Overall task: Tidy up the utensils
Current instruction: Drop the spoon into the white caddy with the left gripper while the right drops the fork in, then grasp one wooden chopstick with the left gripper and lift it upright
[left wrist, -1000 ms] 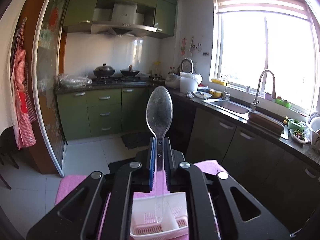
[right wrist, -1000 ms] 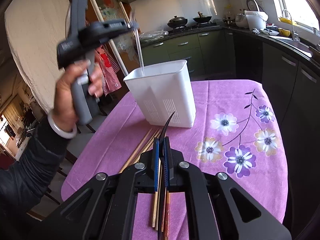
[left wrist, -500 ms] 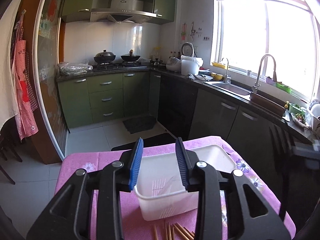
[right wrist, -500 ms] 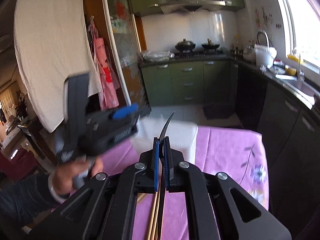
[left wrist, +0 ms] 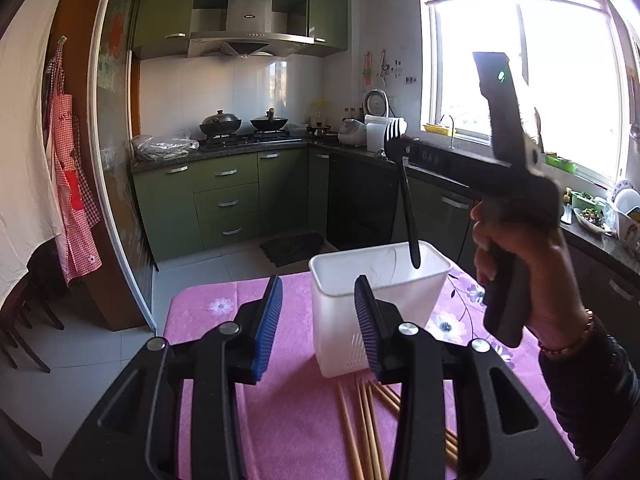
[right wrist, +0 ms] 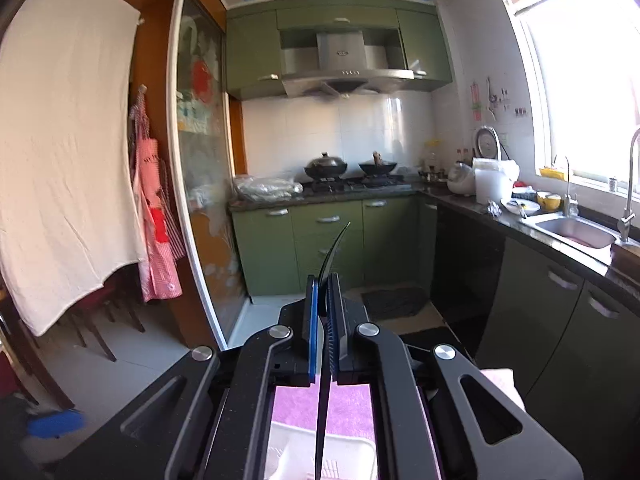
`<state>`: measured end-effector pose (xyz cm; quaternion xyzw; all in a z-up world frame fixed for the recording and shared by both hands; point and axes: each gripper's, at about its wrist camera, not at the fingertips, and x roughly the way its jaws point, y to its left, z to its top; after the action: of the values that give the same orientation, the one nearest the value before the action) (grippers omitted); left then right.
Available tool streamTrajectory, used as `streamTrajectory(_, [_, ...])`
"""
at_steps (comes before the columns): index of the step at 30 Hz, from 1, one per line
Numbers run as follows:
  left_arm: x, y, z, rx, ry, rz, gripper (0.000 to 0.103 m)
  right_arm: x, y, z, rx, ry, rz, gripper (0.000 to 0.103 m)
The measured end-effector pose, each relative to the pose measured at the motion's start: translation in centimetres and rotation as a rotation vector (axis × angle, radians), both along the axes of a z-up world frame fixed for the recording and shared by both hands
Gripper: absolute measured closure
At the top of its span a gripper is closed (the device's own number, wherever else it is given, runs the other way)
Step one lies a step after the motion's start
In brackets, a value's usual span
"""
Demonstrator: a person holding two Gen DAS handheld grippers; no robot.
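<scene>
Right wrist: right hand-held gripper (right wrist: 323,312) clamps black fork (right wrist: 325,344).

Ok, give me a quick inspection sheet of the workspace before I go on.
Surface: table under a pink floral tablecloth.
Job's things: white utensil holder; black fork hanging handle-down over it; wooden chopsticks lying in front of the holder.
Clutter: nothing seen.
Grippers: left gripper open, holding nothing; right gripper shut on the fork.
Cables: nothing seen.
Surroundings: green cabinets, woks on the stove, sink, window.
</scene>
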<state>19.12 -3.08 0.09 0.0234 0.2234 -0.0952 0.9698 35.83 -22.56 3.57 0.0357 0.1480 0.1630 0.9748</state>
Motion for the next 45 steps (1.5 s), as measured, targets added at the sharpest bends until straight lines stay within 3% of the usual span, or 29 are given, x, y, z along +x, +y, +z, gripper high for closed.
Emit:
streamTrajectory(9, [0.3, 0.3, -2.6, -0.031, 0.175, -0.014, 0.064, -2.6, -0.7, -4.6, -0.041, 0.014, -0.014, 0.097])
streamTrajectory(11, [0.5, 0.2, -3.4, -0.035, 0.231, -0.015, 0.064, -3.2, -0.7, -5.0, -0.059, 0.027, -0.009, 0.092])
streamTrajectory(13, [0.9, 0.4, -3.6, -0.032, 0.273, -0.018, 0.064, -4.0, -0.8, -5.1, -0.076, 0.027, -0.016, 0.078])
streamTrajectory(21, [1.3, -0.2, -6.2, -0.026, 0.462, -0.043, 0.064, -9.7, -4.0, -3.0, -0.067, 0.022, -0.029, 0.076])
streamTrajectory(26, [2.9, -1.1, -8.7, -0.004, 0.602, -0.059, 0.064, -13.9, -6.8, -5.0, -0.121, 0.141, 0.0, 0.073])
streamTrajectory(33, [5.1, -2.5, -12.0, 0.049, 0.729, -0.036, 0.064, -17.0, -9.6, -12.0, -0.136, 0.355, 0.03, 0.073])
streamTrajectory(35, [5.6, -2.8, -12.5, 0.064, 0.748, -0.032, 0.068, -17.2, -9.7, -13.5, -0.143, 0.388, 0.037, 0.073])
streamTrajectory(37, [5.9, -2.9, -13.2, 0.078, 0.774, -0.019, 0.079, -17.5, -9.8, -14.7, -0.147, 0.414, 0.043, 0.073])
streamTrajectory(45, [6.8, -4.0, -14.8, 0.14, 0.818, -0.004, 0.085, -17.4, -9.7, -15.7, -0.155, 0.446, 0.063, 0.069])
